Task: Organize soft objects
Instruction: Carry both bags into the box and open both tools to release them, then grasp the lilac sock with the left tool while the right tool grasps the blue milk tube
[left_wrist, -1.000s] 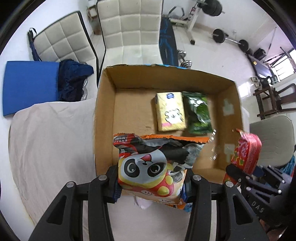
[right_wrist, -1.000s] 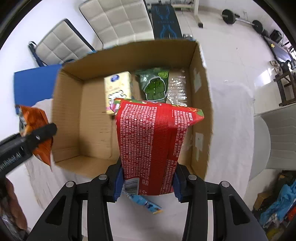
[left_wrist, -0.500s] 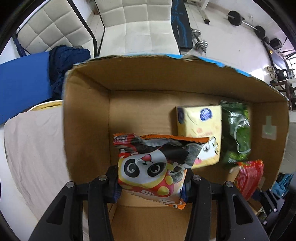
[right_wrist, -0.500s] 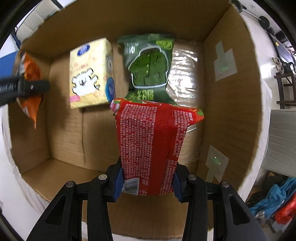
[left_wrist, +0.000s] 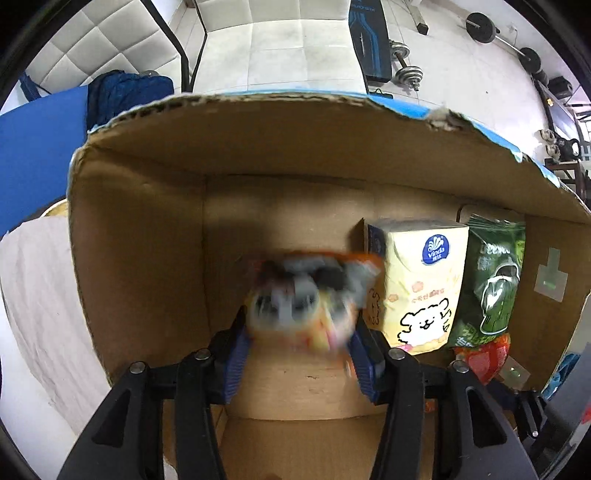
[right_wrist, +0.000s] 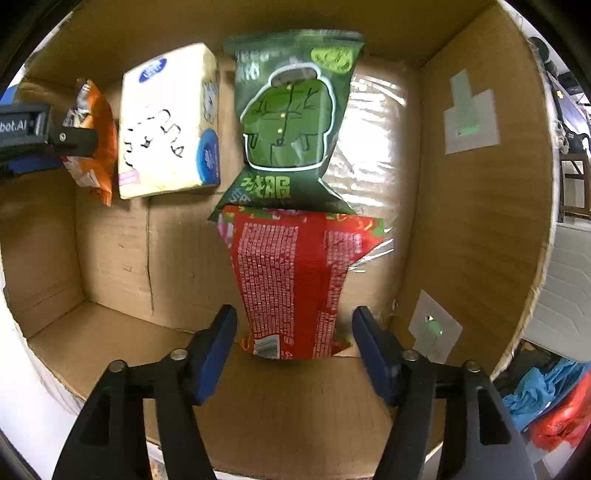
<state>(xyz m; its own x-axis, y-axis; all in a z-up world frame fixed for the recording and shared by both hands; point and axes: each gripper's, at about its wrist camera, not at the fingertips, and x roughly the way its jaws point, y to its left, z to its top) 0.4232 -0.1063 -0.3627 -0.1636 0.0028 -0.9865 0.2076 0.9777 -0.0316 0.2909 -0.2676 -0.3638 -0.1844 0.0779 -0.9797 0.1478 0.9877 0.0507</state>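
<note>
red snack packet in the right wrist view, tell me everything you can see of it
The red snack packet is a glossy plastic pouch, its back side up, covered in dense white print, with a barcode at its near end and a floral edge at the far end. It lies lengthwise on the cardboard box floor, its far end overlapping the green packet. The right gripper has its jaws spread on either side of it, with a gap on each side.

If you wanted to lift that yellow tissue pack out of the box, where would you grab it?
Probably across its two long sides, coming straight down from above. The tissue pack lies flat on the box floor; the green bag crowds one side, so fingers need care there.
</note>
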